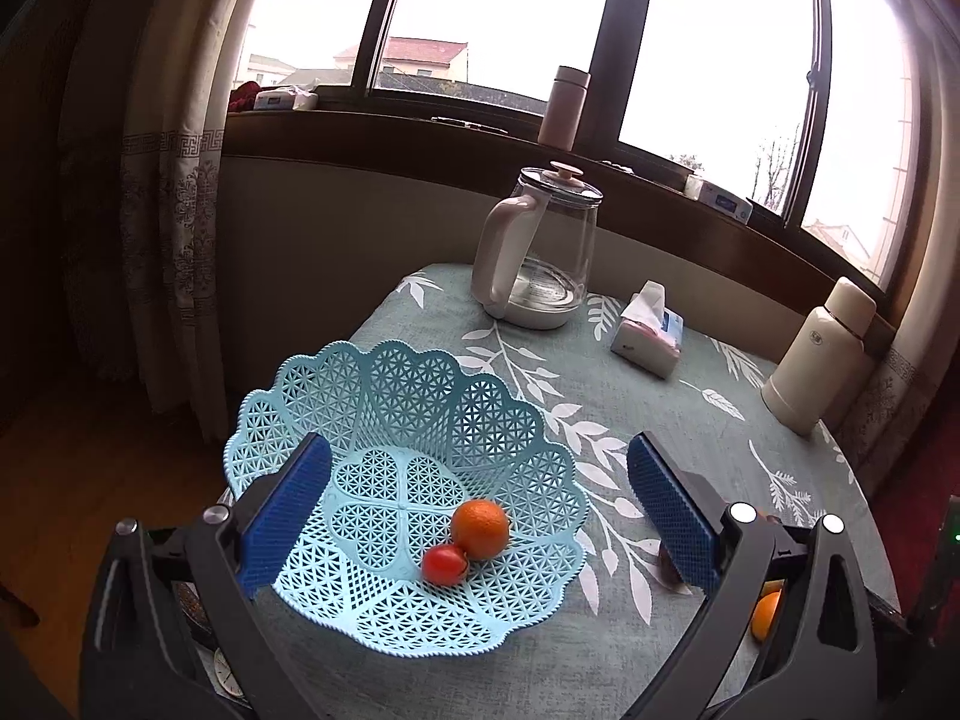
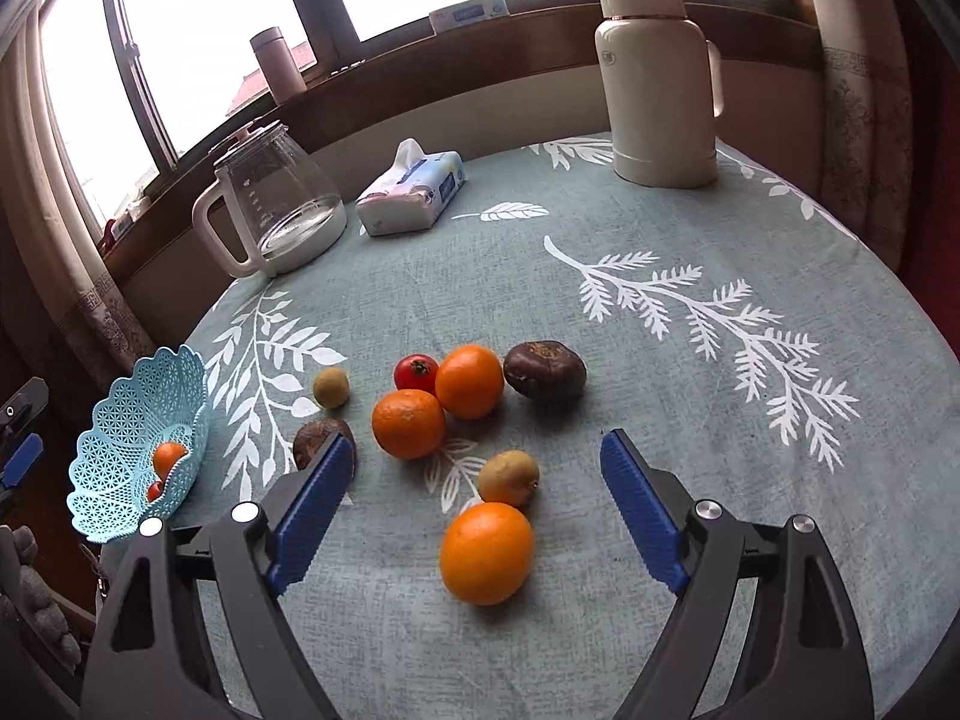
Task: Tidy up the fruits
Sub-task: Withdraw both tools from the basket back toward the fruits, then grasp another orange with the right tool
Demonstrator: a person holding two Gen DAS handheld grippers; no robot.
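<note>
A light blue lattice basket (image 1: 420,396) sits at the table's left edge and holds an orange (image 1: 480,528) and a small red tomato (image 1: 444,564). My left gripper (image 1: 480,516) hangs open over the basket, empty. In the right wrist view the basket (image 2: 120,420) is far left. Loose fruit lies mid-table: a near orange (image 2: 486,552), two more oranges (image 2: 408,423) (image 2: 469,381), a red tomato (image 2: 415,373), two small yellowish fruits (image 2: 509,478) (image 2: 331,387), and two dark brown fruits (image 2: 545,370) (image 2: 312,438). My right gripper (image 2: 474,504) is open around the near orange and yellowish fruit, touching neither.
A glass kettle (image 2: 270,204), a tissue pack (image 2: 411,186) and a cream thermos (image 2: 657,72) stand along the table's far side under the window sill. The round table (image 2: 720,480) has a leaf-print cloth. Its edge drops off just left of the basket.
</note>
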